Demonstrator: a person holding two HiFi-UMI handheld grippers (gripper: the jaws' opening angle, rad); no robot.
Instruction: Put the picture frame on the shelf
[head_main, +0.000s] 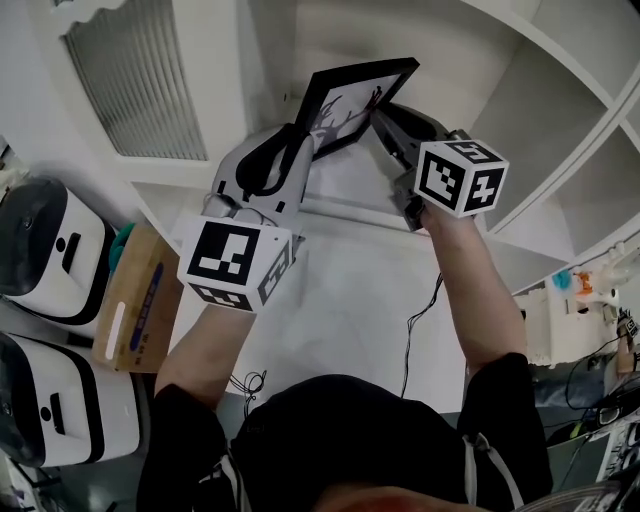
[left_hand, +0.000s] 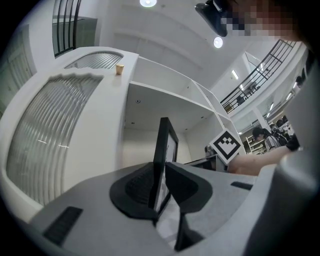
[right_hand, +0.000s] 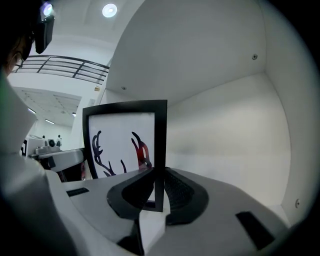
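The head view looks steeply down from overhead onto the picture frame and white shelf, while the left gripper view, close behind its jaws, meets that frame edge-on and the right gripper view faces its front, both apparently looking into one shelf bay.

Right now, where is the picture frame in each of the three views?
Head view: picture frame, top centre, tilted.
Left gripper view: picture frame edge-on, centre, between the jaws.
Right gripper view: picture frame left of centre, right edge between the jaws.
Shared landmark: white shelf behind it.
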